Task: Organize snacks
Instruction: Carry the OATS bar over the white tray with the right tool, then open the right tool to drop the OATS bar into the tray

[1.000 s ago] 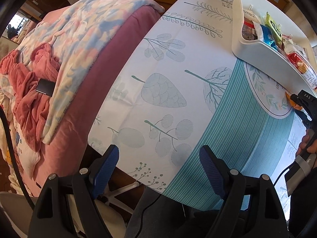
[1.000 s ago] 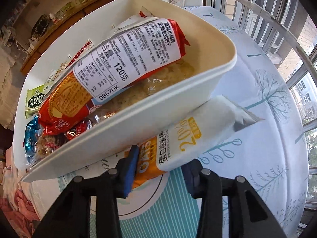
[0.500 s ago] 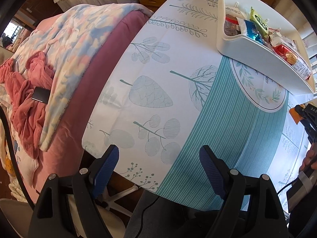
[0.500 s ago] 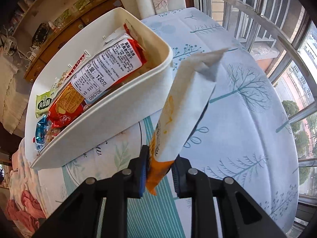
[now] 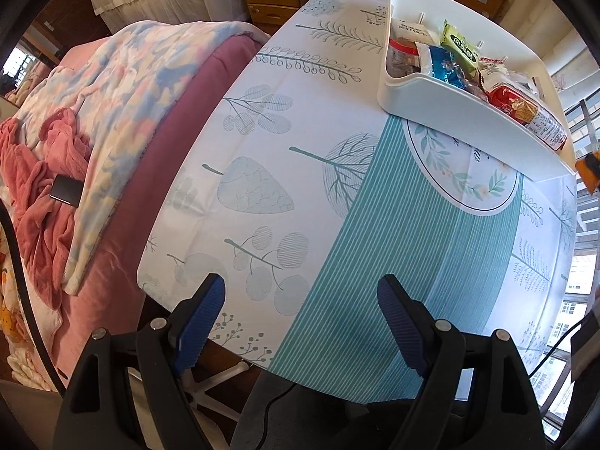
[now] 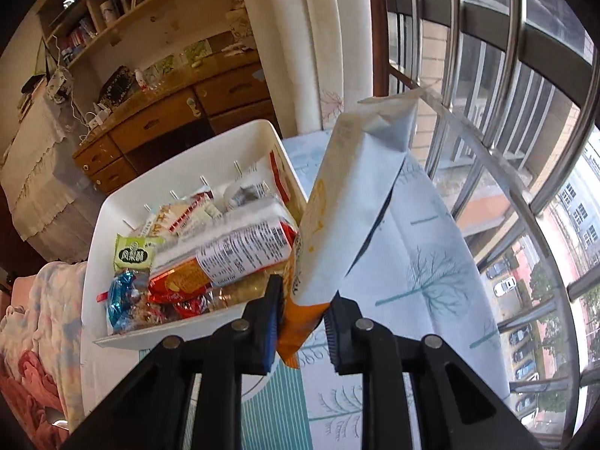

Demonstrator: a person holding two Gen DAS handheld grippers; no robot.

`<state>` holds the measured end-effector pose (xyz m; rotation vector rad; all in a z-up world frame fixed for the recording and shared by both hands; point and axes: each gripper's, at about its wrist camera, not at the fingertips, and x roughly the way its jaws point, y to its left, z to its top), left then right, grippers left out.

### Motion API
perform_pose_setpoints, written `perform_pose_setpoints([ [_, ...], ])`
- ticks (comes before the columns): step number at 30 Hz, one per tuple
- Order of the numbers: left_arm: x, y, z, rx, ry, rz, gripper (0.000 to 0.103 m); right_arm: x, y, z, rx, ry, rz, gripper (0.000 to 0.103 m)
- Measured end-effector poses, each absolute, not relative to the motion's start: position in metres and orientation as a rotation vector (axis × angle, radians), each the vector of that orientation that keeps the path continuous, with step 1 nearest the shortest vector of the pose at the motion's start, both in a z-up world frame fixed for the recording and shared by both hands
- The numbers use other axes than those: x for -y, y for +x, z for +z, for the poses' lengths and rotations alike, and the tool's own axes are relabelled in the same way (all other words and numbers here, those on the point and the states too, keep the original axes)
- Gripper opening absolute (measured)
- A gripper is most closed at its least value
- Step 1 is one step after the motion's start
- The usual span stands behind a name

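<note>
My right gripper point(image 6: 302, 318) is shut on the orange end of a white and orange snack packet point(image 6: 348, 206), held upright in the air to the right of the white bin point(image 6: 112, 202). The bin holds several snack packs, among them a red biscuit pack point(image 6: 225, 258), a green pack point(image 6: 135, 255) and a blue one point(image 6: 123, 296). In the left wrist view the bin point(image 5: 442, 97) stands at the far right of the table. My left gripper point(image 5: 300, 307) is open and empty above the table's near edge.
The table wears a leaf-print cloth point(image 5: 300, 157) with a teal striped band. A bed with pink and patterned blankets point(image 5: 93, 120) lies to the left. Wooden drawers point(image 6: 180, 112) stand behind the bin. A barred window point(image 6: 525, 150) is on the right.
My right gripper has lifted the packet off the table beside the bin and tipped it upright, higher than before. My left gripper has drifted, bringing more of the bin into view.
</note>
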<state>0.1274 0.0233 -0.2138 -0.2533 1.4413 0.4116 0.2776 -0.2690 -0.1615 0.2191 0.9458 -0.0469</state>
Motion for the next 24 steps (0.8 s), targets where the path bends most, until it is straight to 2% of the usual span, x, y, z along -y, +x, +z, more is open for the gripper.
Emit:
perform_pose_setpoints([
  [10, -0.026, 0.127, -0.21, -1.428, -0.271, 0.432, 0.082, 0.225, 0.317, -0.153, -0.898, 0.034, 0.061, 0.024],
  [11, -0.027, 0.127, -0.21, -1.427, -0.272, 0.433, 0.082, 0.22, 0.32, -0.154, -0.905, 0.021, 0.083, 0.026],
  [12, -0.027, 0.127, -0.209, -1.424, -0.272, 0.432, 0.082, 0.217, 0.322, -0.156, -0.911, 0.015, 0.097, 0.038],
  [13, -0.028, 0.128, -0.209, -1.422, -0.272, 0.431, 0.082, 0.215, 0.323, -0.157, -0.915, 0.017, 0.12, 0.055],
  [14, -0.028, 0.128, -0.208, -1.419, -0.272, 0.43, 0.082, 0.214, 0.322, -0.157, -0.91, 0.023, 0.132, 0.062],
  [15, -0.029, 0.128, -0.208, -1.416, -0.271, 0.427, 0.082, 0.213, 0.321, -0.157, -0.899, 0.026, 0.132, 0.065],
  [24, -0.03, 0.137, -0.203, -1.378, -0.269, 0.355, 0.082, 0.223, 0.3, -0.163, -0.946, 0.04, 0.096, 0.066],
])
